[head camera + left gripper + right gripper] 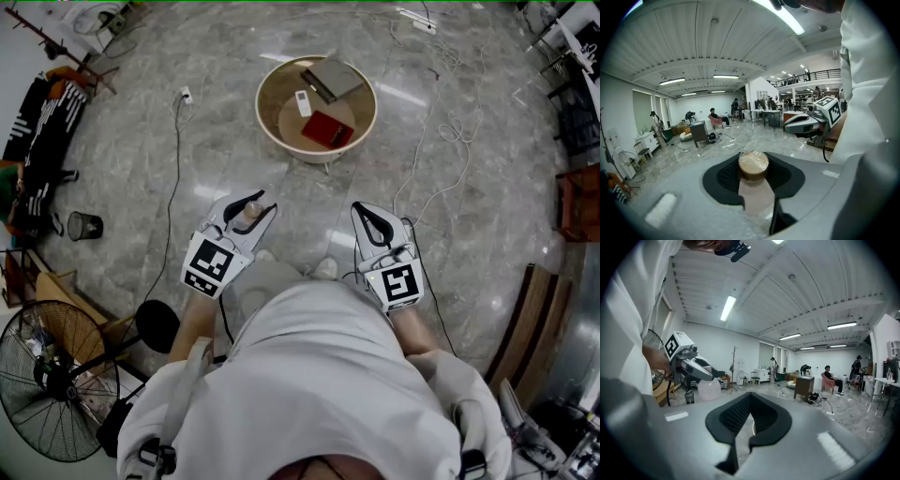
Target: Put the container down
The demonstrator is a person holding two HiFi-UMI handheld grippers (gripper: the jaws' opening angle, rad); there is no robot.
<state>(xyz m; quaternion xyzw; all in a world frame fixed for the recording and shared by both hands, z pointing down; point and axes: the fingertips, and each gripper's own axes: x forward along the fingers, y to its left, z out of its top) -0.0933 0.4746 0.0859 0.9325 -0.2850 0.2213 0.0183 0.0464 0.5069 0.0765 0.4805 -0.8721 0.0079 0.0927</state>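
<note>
L tool [253, 202], lower left of centre in head view, is clamped on the container [753, 166]: a pale translucent bottle w/ a round tan lid that pokes out btwn the black pads, held in the air over the grey floor [187, 178]. R tool [367, 214], lower right of centre, has its jaws together w/ nothing btwn them. Upper centre: round desk [265, 112] w/ a red book [327, 129], white remote [303, 102] & grey box [332, 79] on it, well apart from both tools.
</note>
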